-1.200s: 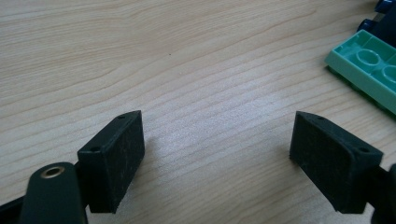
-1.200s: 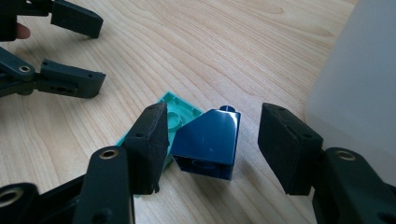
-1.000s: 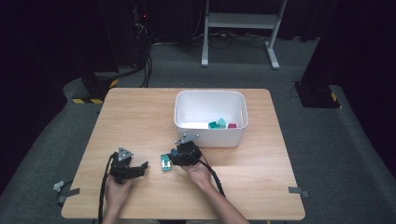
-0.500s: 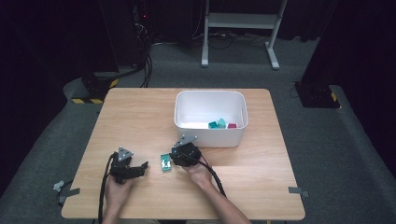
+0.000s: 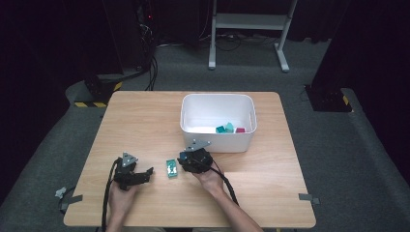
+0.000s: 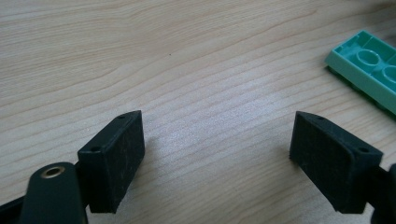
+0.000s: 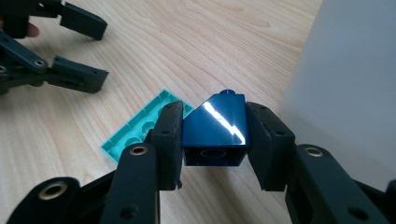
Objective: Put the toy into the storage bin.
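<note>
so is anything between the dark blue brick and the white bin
Nothing visible does. The right gripper is shut on the dark blue brick, and the white bin stands right beside it. Only the near wall must be cleared. The green plate lies on the other side.

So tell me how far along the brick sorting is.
Done: a few bricks lie in the white bin. In hand: the right tongs are shut on a dark blue sloped brick. Left: the teal plate on the table; the left tongs are open.
</note>
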`<state>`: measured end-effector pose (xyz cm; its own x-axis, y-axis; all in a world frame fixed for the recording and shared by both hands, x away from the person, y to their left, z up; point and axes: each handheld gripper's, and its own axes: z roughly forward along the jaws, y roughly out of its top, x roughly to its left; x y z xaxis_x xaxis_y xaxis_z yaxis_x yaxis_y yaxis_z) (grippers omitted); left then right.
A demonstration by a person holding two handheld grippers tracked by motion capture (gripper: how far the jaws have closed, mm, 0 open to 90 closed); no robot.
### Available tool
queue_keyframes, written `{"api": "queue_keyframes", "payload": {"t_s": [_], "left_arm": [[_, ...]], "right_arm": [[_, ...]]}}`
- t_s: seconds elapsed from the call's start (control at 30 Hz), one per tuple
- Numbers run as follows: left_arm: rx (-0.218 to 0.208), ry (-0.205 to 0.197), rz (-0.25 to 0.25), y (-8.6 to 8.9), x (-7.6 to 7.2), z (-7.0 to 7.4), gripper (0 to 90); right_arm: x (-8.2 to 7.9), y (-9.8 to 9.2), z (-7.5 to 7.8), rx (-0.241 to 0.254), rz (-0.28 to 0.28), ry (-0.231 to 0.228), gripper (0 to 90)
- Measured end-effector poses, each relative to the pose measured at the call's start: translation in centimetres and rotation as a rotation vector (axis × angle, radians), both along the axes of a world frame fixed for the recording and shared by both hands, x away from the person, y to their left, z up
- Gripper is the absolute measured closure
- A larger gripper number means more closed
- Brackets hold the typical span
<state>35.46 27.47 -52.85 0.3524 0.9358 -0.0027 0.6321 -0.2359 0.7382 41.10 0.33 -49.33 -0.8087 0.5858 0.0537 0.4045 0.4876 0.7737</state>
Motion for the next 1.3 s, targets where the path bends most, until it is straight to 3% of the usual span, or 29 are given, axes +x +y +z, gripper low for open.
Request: {"api": "queue_keyframes", "payload": {"t_s": [0.17, 0.27, 0.43, 0.87, 1.0, 1.3], "left_arm": [[0.001, -0.001, 0.001, 0.0, 0.0, 0.0, 18.1], [-0.002, -0.002, 0.002, 0.0, 0.0, 0.0, 18.1], [-0.001, -0.001, 0.002, 0.0, 0.1, 0.0, 18.1], [0.002, 0.001, -0.001, 0.0, 0.1, 0.0, 18.1], [0.002, 0.001, -0.002, 0.0, 0.0, 0.0, 18.1], [0.003, 0.0, -0.002, 0.0, 0.0, 0.0, 18.1]], "right_arm": [[0.2, -0.8, 0.7, 0.055, 0.004, 0.025, 59.0], [0.2, -1.1, 1.2, 0.063, 0.014, 0.027, 59.0], [-0.2, -1.5, 2.0, 0.058, 0.047, 0.018, 59.0], [-0.7, -2.6, 3.1, 0.035, 0.053, 0.016, 59.0], [-1.0, -3.0, 3.6, 0.051, 0.061, 0.032, 59.0], [-1.2, -4.0, 4.9, 0.06, 0.076, 0.018, 59.1]]}}
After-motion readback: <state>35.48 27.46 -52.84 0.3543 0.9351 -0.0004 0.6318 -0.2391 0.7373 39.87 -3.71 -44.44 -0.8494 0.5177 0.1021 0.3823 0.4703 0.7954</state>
